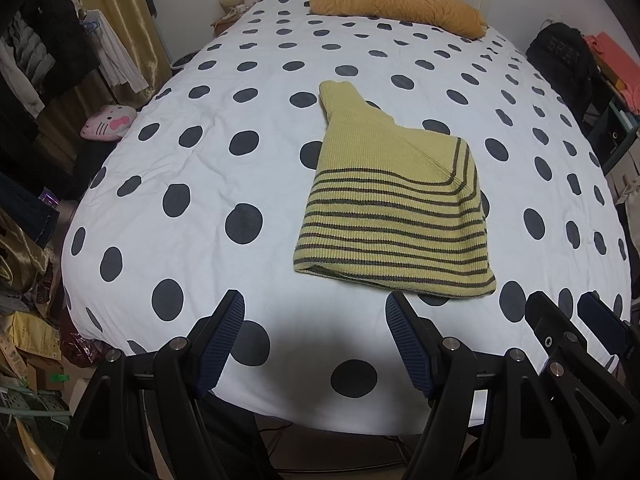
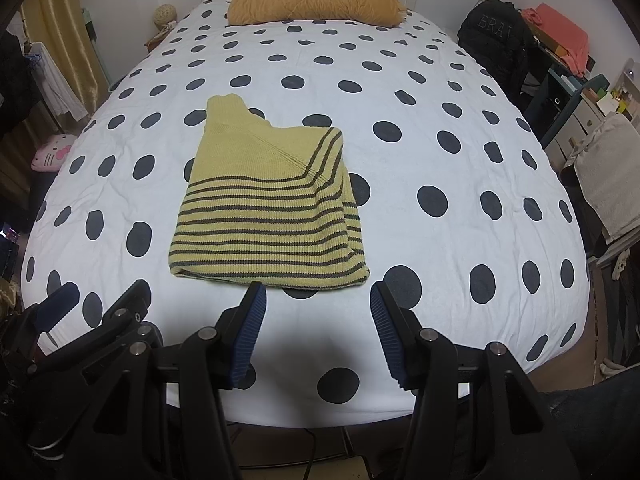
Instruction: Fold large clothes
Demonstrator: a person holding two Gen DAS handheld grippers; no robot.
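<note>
A yellow-green knit sweater with dark stripes (image 1: 384, 208) lies folded into a compact bundle on the white bed with dark dots (image 1: 200, 160); one plain sleeve or collar part sticks out toward the headboard. It also shows in the right wrist view (image 2: 264, 216). My left gripper (image 1: 316, 312) is open and empty, above the near edge of the bed, short of the sweater. My right gripper (image 2: 318, 300) is open and empty, just in front of the sweater's near hem. Each gripper shows at the edge of the other's view.
A mustard quilted pillow (image 2: 316, 2) lies at the headboard. A pink cat plush (image 1: 106, 122) and hanging clothes (image 1: 44, 56) are at the left of the bed. A black backpack (image 2: 494, 40), shelves and drawers (image 2: 580, 112) stand at the right.
</note>
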